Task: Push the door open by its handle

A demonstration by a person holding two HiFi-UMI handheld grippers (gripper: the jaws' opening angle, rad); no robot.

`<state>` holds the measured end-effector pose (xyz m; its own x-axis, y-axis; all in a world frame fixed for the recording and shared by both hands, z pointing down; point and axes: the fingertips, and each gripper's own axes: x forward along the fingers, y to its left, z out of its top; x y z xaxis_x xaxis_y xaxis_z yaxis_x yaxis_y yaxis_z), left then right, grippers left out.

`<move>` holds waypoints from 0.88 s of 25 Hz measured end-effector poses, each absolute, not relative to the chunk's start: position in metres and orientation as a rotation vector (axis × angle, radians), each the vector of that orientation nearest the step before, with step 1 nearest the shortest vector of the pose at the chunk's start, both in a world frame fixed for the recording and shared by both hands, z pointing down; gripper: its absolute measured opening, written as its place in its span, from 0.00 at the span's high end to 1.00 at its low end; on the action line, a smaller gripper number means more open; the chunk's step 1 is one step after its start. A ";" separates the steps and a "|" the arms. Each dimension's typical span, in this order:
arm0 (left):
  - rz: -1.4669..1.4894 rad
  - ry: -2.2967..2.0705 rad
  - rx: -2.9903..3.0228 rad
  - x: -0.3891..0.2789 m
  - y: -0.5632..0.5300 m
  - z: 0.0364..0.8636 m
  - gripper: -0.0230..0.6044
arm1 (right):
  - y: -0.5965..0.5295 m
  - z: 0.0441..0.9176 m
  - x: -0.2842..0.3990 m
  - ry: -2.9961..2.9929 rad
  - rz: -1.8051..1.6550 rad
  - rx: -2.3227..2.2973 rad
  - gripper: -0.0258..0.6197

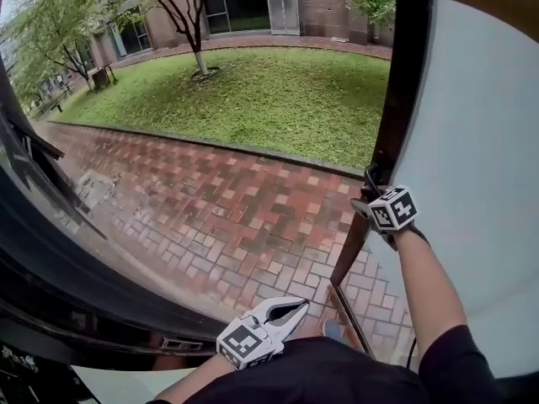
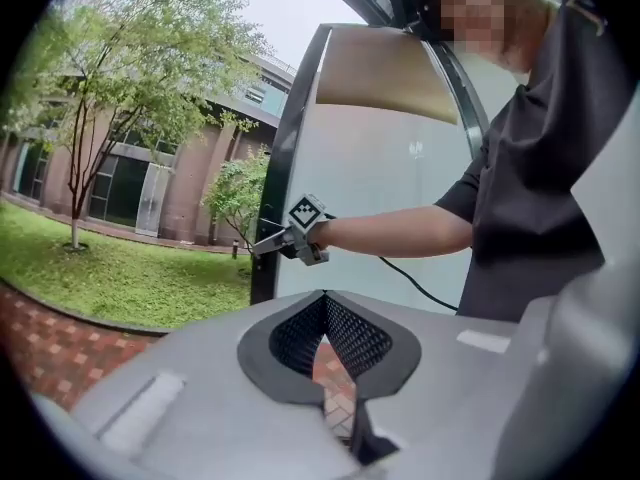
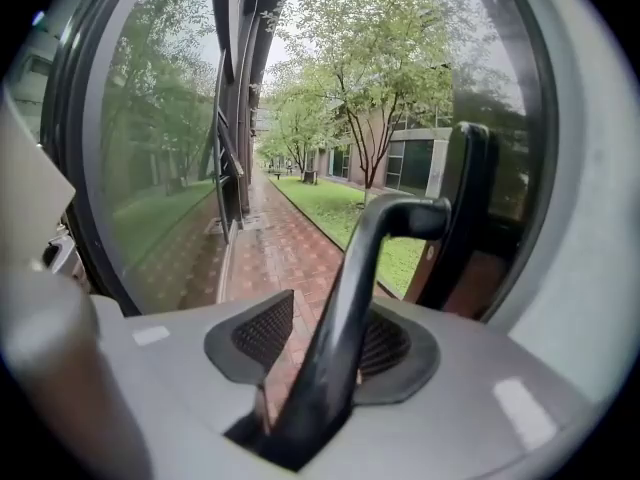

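the right gripper's [image 3: 345, 308] jaws are seen closing around the black curved metal door handle [image 3: 370, 258], which stands between them; a gap is left at the left pad [image 3: 265, 333]. the handle is fixed to the dark-framed door with a pale frosted panel [image 1: 472, 141], swung out at the right. the left gripper [image 2: 325, 303] is held low with its tips together and nothing between them. red brick paving [image 1: 227, 209] and a green lawn [image 1: 269, 99] are seen beyond.

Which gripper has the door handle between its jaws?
The right gripper: the dark handle runs between its closing jaws. The left gripper is empty.
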<state>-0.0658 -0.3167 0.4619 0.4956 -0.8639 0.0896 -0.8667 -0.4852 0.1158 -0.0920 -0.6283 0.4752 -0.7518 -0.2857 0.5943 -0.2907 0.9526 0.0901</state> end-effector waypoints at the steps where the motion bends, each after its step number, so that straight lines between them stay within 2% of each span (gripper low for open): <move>1: 0.053 -1.542 2.587 -0.069 -0.332 0.467 0.96 | -0.642 0.475 -0.084 -2.477 0.020 0.418 0.69; 6: 0.086 -1.734 2.481 -0.074 -0.475 0.508 0.96 | -0.752 0.496 -0.022 -2.562 0.101 0.505 0.70; 10: 0.069 -1.725 2.461 -0.062 -0.567 0.505 0.96 | -0.808 0.492 0.011 -2.623 0.209 0.517 0.70; 14: 0.068 -1.650 2.534 -0.058 -0.607 0.493 0.96 | -0.820 0.488 0.026 -2.658 0.277 0.538 0.70; 16: 0.009 -1.593 2.540 -0.060 -0.627 0.488 0.96 | -0.822 0.485 0.035 -2.700 0.441 0.533 0.70; 18: -0.082 -1.531 2.538 -0.066 -0.648 0.482 0.96 | -0.815 0.494 0.047 -2.662 0.636 0.485 0.60; 22: -0.121 -1.454 2.617 -0.084 -0.685 0.478 0.96 | -0.768 0.537 0.066 -2.604 0.753 0.316 0.60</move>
<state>-0.0836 -0.6853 0.4783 0.5281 -0.8492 -0.0001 -0.8375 -0.5208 0.1653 0.0660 -0.7678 0.5367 -0.8906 -0.1011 0.4435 -0.3223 0.8283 -0.4583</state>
